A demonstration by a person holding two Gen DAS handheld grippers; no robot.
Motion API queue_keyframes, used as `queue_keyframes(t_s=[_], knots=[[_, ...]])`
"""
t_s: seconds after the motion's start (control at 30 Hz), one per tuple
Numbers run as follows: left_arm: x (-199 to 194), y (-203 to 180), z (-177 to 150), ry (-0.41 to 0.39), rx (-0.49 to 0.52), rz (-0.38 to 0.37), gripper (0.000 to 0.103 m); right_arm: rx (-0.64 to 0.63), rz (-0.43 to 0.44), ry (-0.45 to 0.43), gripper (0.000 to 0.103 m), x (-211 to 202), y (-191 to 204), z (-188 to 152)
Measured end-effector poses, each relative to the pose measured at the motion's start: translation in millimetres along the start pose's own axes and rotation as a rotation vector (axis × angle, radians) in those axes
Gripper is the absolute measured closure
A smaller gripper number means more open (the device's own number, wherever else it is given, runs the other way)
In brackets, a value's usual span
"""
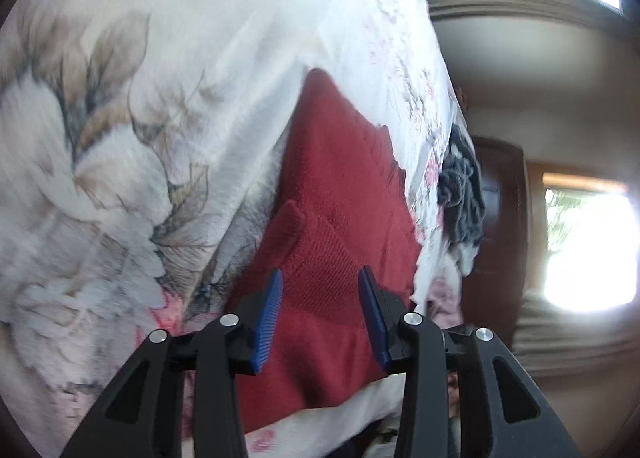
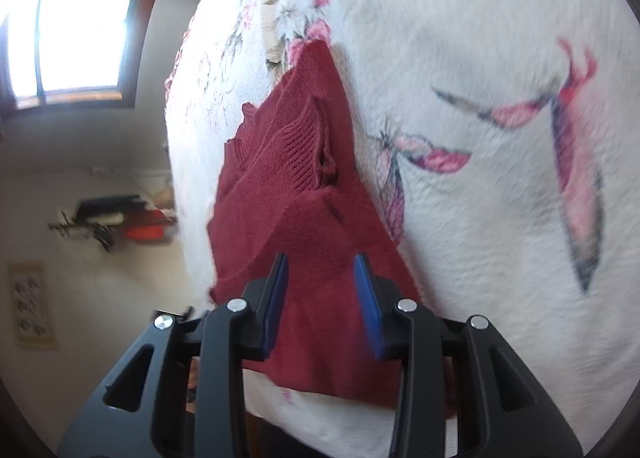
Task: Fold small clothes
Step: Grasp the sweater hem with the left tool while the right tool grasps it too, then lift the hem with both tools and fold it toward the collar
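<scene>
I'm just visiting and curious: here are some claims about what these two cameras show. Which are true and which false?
1. The garment under the grippers is red knit. True: a red sweater lies there.
2. It lies on a bare wooden table. False: it lies on a white floral bedspread.
3. The left gripper has its jaws apart. True.
4. The right gripper is clamped shut on the sweater. False: its jaws stand apart, with the sweater showing between them.
5. A dark grey cloth lies at the bedspread's edge. True.
</scene>
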State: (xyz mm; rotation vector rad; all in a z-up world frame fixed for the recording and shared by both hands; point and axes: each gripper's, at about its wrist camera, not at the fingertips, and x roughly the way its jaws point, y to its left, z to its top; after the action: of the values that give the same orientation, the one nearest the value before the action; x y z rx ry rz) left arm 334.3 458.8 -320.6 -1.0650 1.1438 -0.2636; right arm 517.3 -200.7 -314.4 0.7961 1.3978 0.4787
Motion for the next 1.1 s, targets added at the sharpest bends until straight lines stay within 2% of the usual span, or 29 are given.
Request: queue_keyframes(t_s=[0.13,0.27,0.33,0.47,0.53,0.57,0.6,0.63,0.7,1.1], knots=[[10.9,-10.0,-10.3,0.043,0.140,0.132,0.060,-0.202,-0.194,-0.015,0.069,5.1,20.3,-6.6],[27.0,-14.7,-14.7,0.075,0.228,0.250,0.059,-0.296,-0.246,-0.002,0.068,21.1,26.9,-12.2],[35.0,-16.5,-14.9,0.091,0.256,0.282,0.059,-0.316,-0.272,-0.005,0.065,28.1,28.6,-13.9],[50.6,-24.6,-14.2,0.112,0.314,0.331,0.058,-0.361,-0.320,0.013,0.064,44.2,30.3,-12.6],[54.5,-28.7,-15.4,0.113,0.340,0.347,0.063,-0.386,-0.345,0.017,0.064,48.9,31.4,-13.4],[54.5,-30.2,-16.3,0.105,0.352,0.360,0.081,-0.396,-0.350,0.020,0.065,51.1,32.0,-13.5],[54.2,-30.9,-16.8,0.101,0.356,0.363,0.089,-0.406,-0.357,0.019,0.072,51.8,32.2,-14.1],[50.9,-31.5,-18.6,0.091,0.357,0.348,0.092,-0.417,-0.361,0.017,0.084,52.1,32.8,-15.1],[44.6,-33.8,-24.8,0.062,0.370,0.336,0.093,-0.441,-0.375,0.000,0.092,50.8,34.9,-17.9],[-16.5,-79.4,-62.3,-0.118,0.493,0.202,0.094,-0.542,-0.335,-0.137,0.096,4.2,69.4,-52.0]])
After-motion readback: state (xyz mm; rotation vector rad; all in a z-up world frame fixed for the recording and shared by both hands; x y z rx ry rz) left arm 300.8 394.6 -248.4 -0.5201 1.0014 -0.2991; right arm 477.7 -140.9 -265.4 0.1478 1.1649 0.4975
